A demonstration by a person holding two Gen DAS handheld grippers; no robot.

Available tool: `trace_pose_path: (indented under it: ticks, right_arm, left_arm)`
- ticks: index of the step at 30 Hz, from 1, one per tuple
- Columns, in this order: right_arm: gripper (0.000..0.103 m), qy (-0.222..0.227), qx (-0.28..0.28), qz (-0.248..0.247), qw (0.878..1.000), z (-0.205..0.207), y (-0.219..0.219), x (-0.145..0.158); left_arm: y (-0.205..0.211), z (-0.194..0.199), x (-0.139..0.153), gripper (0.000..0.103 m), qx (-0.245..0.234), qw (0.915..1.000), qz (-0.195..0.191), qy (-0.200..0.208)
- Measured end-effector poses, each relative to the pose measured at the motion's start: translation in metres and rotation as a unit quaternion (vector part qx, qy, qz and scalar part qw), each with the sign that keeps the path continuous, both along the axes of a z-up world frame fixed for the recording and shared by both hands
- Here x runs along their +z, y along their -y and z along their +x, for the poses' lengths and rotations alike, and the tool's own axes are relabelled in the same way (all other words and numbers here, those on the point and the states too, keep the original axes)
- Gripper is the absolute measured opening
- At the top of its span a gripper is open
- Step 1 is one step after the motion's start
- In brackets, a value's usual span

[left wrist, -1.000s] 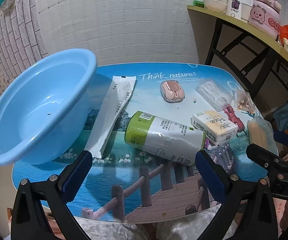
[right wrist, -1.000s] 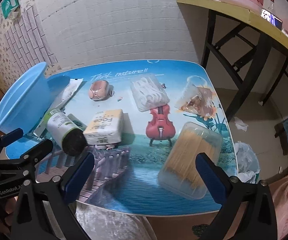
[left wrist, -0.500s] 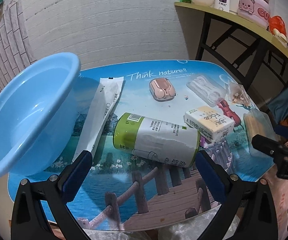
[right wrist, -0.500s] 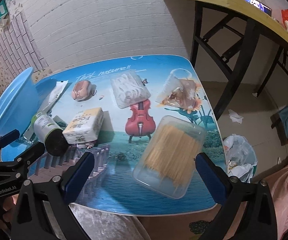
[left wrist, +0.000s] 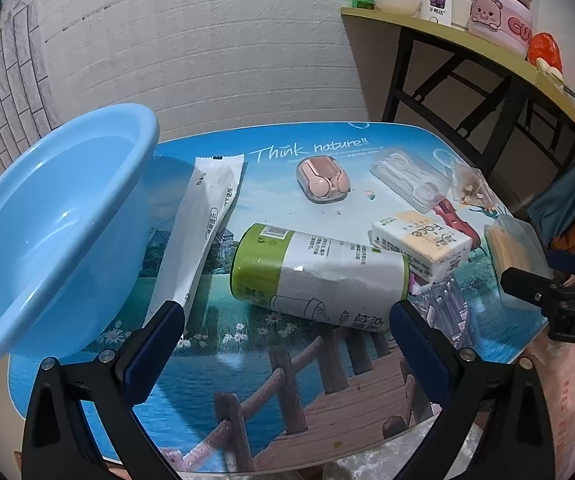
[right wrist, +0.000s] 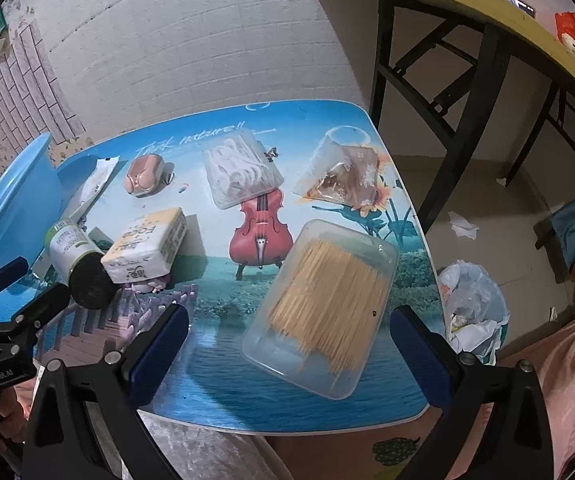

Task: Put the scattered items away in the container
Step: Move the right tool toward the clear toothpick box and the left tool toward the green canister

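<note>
1. Two hand-held grippers are hovering at the near edge of the worktop [left wrist: 191,384], and I am holding both spread wide with nothing between the pads: my left hand-held gripper [left wrist: 285,350] and my right hand-held gripper [right wrist: 289,346].
2. My left one is facing a green-and-white canister [left wrist: 319,278] that is lying on its side, apart from the pads.
3. The blue basin [left wrist: 47,216] is sitting tilted at the left end, and a long white sachet [left wrist: 203,224] is lying just beside it.
4. A tissue pack [left wrist: 419,240] is touching the canister's right end; a pink earbud case [left wrist: 321,180] is lying farther back.
5. My right one is facing a clear box of toothpicks [right wrist: 323,304], which is lying between and beyond the pads, untouched.
6. Behind it, a clear box of white floss picks [right wrist: 241,172] and a clear snack bag [right wrist: 341,172] are lying near the far edge.
</note>
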State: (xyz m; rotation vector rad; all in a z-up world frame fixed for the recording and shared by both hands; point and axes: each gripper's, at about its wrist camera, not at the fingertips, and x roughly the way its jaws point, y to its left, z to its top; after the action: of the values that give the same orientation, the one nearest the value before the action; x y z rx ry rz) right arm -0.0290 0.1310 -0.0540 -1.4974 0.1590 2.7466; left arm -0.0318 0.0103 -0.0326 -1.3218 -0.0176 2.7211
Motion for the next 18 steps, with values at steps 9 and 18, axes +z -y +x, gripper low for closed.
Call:
trace_pose_path:
  ticks: [9, 18]
  right_arm:
    - [0.102, -0.006, 0.007, -0.008, 1.0, 0.002, -0.01, -0.002]
    - [0.102, 0.006, 0.001, -0.006, 1.0, -0.001, -0.011, -0.007]
  left_arm:
    - [-0.017, -0.006, 0.002, 0.103, -0.036, 0.9992, -0.018, -0.007]
    - [-0.03, -0.016, -0.008, 0.103, -0.047, 0.9982, -0.037, -0.008]
